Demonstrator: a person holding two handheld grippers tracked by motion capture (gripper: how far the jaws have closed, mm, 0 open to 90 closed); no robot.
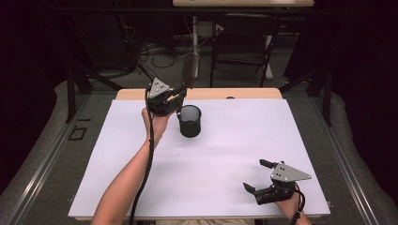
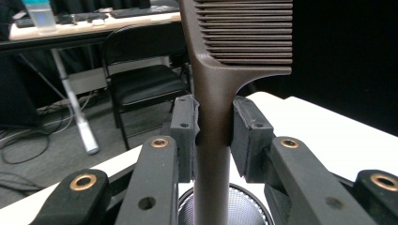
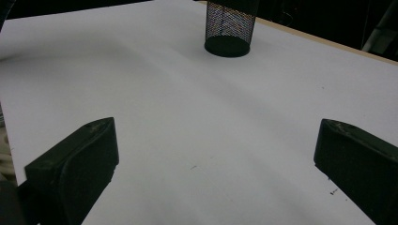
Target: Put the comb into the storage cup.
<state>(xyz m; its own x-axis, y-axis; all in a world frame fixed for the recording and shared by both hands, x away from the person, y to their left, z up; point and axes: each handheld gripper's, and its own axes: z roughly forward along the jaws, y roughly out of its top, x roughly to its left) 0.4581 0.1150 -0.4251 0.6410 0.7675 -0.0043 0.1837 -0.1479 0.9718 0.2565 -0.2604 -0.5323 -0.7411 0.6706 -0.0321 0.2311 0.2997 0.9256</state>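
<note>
High view: the left gripper (image 1: 179,96), raised on an outstretched forearm near the desk's (image 1: 225,154) far edge, clamps the brown comb (image 1: 189,70) by its handle above the mesh cup (image 1: 190,121). Comb stands upright, teeth end up. Right gripper (image 1: 257,176) rests near the front right corner, jaws apart.

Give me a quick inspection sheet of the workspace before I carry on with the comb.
Surface: white table, bare apart from the cup.
Job's things: brown comb held upright, teeth up, handle over the black mesh cup.
Clutter: nothing seen.
Grippers: left gripper shut on the comb handle beside the cup; right gripper open, low over the table's near right.
Cables: one trails along the left forearm; more on the floor behind.
Surroundings: folding chair, desk, dark curtains.
</note>
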